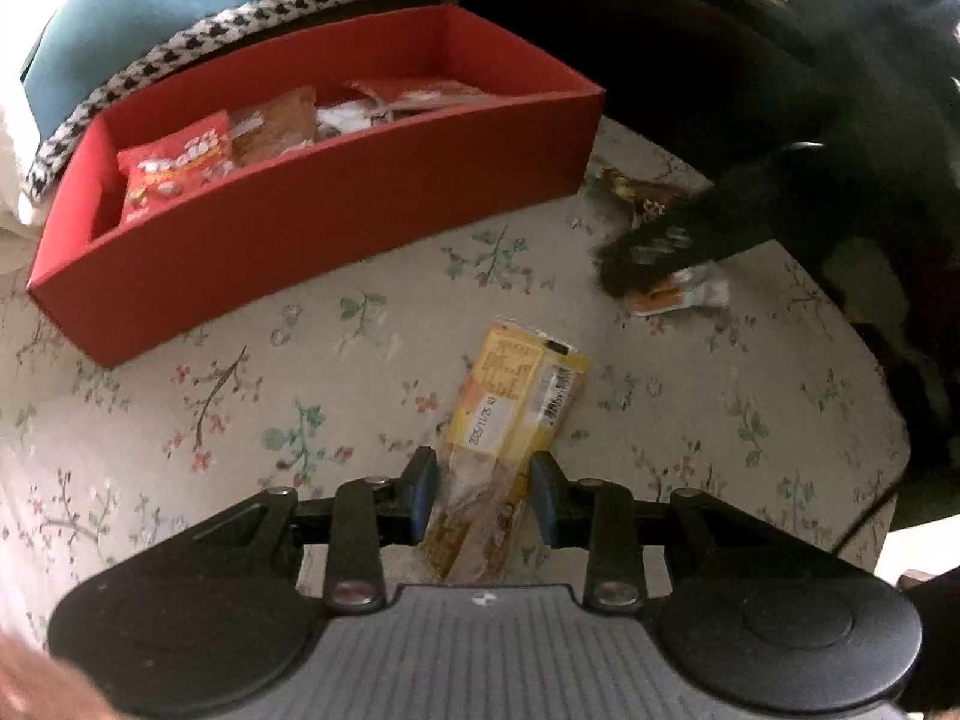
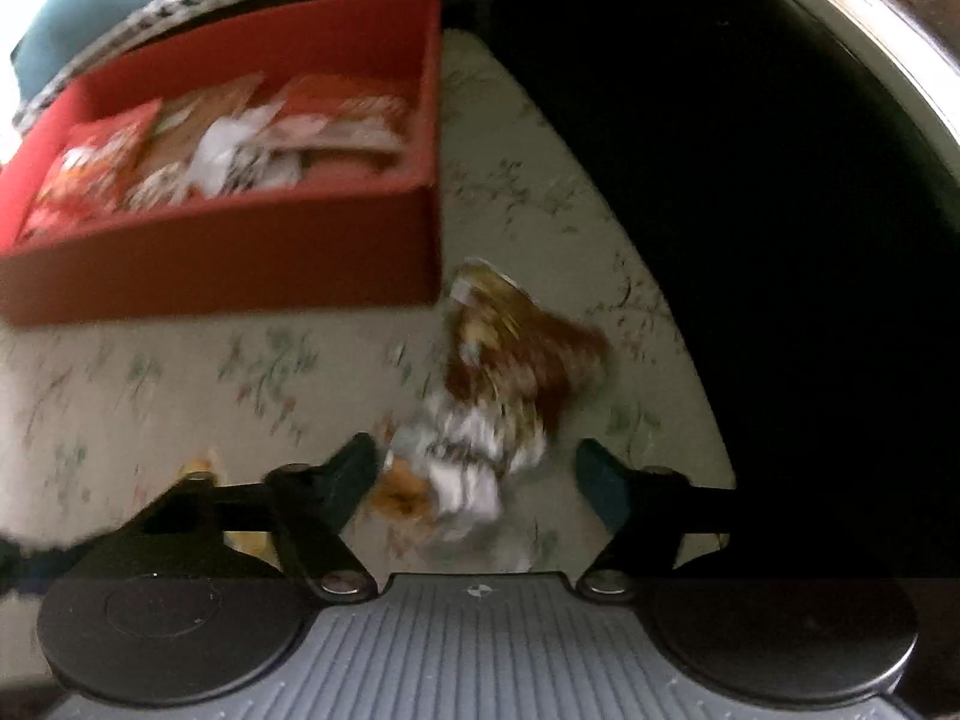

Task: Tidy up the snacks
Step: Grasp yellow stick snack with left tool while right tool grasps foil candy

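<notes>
My left gripper [image 1: 483,489] is shut on the near end of a long yellow snack packet [image 1: 510,408], which points away over the floral cloth. A red box [image 1: 336,210] to the far left holds several snack packets [image 1: 180,171]. In the left wrist view my right gripper [image 1: 654,246] is a dark blur over a small silver and orange packet [image 1: 681,297]. In the blurred right wrist view that packet [image 2: 462,474] lies between the fingers of my right gripper [image 2: 480,474], which stands open, with a gap at the right finger. A brown and gold packet [image 2: 522,348] lies just beyond it.
The floral tablecloth [image 1: 240,420] ends in a curved edge at the right, with darkness beyond. Behind the red box [image 2: 240,276] is a teal cushion [image 1: 180,6] with black and white trim. The brown packet [image 1: 642,192] lies by the box's right corner.
</notes>
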Tool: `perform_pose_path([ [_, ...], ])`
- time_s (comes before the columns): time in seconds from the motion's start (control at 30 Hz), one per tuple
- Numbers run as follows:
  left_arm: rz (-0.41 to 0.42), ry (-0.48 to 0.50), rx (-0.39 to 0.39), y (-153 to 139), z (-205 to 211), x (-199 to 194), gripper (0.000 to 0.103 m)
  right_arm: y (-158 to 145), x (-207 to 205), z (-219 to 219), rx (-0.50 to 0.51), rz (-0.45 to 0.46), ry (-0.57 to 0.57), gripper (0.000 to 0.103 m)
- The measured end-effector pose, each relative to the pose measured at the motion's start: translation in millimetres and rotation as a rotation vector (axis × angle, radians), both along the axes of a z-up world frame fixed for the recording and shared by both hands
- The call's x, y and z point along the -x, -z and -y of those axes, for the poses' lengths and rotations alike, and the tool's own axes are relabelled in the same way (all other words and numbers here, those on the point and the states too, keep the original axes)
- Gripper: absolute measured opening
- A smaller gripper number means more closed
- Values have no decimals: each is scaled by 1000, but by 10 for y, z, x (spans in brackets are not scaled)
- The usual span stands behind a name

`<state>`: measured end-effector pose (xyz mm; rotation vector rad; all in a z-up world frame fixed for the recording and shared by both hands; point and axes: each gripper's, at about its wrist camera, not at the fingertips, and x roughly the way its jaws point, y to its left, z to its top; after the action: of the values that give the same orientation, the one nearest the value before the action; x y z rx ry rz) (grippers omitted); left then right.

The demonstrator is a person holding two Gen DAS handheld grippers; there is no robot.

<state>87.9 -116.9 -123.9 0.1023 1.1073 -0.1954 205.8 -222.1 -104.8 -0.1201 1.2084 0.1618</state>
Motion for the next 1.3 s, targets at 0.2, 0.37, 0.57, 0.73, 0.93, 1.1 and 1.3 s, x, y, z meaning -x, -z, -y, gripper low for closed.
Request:
perform_pose_path([
  [0.2,2,-1,-11,1,-63,67,29,-52,140,85,-18,-25,-15,62],
  [0.37,21,59,-69,49,57,37,43,-41,41,38,-20,-11,-15,70],
  [0.57,48,88,-102,77,81,69,38,1,60,-37,0,-2,-70,68],
  [0.73,44,79,-125,49,49,146,29,-63,192,71,-35,-17,-71,53],
  [0.93,78,39,-138,-74,-32,227,25,-146,299,-49,-31,8,-109,46],
  [1.1,111,11,-139,-186,-134,214,24,-224,317,-102,-52,27,-113,42],
  [1.3,75,-8,-107,-127,-278,147,29,-93,280,-109,-44,-21,-99,55],
])
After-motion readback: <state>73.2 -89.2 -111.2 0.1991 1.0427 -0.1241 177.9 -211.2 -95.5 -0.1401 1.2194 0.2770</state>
